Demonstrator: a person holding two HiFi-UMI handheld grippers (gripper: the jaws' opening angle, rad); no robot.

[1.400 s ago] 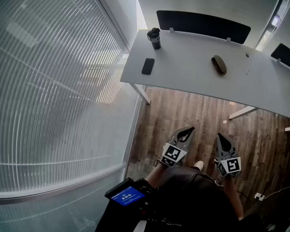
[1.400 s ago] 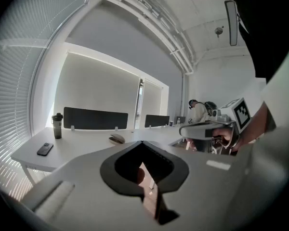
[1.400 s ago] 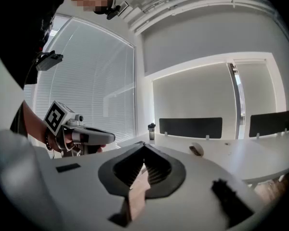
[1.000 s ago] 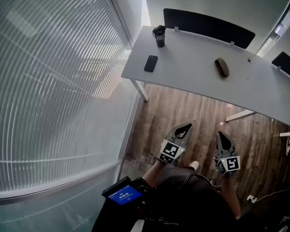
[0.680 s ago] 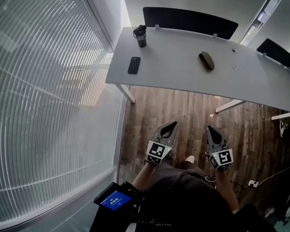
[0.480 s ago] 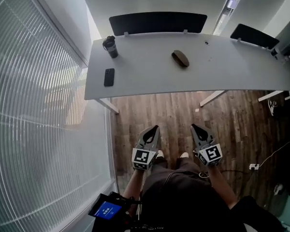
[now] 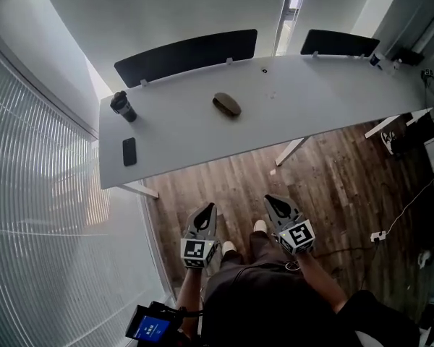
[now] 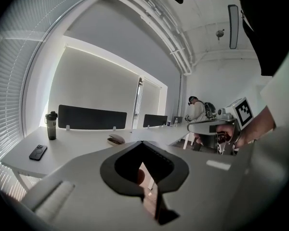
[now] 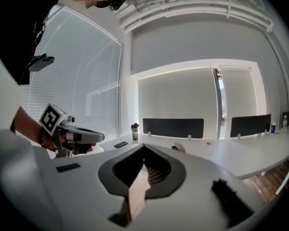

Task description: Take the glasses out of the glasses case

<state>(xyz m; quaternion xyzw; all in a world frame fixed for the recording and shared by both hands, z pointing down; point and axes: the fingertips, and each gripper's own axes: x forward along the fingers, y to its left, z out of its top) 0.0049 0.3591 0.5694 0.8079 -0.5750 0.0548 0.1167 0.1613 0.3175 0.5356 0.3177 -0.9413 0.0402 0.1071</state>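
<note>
A brown glasses case (image 7: 227,104) lies closed on the white table (image 7: 304,100), about mid-table. Both grippers hang over the wooden floor, well short of the table's near edge and apart from the case. My left gripper (image 7: 207,209) is shut with nothing in it. My right gripper (image 7: 269,200) is shut and empty too. The left gripper view shows the case (image 8: 116,139) far ahead beyond the closed jaw tips (image 8: 142,143). In the right gripper view the case (image 9: 179,148) is small and distant past the tips (image 9: 144,146).
A dark bottle (image 7: 121,105) and a black phone (image 7: 129,151) sit at the table's left end. Black divider panels (image 7: 186,54) line its far edge. A slatted blind (image 7: 36,194) fills the left side. Another person (image 8: 197,110) stands in the far background.
The head view has swung round, so the table now lies squarely ahead and the blind has slid to the left. Both grippers stay shut, side by side over the floor.
</note>
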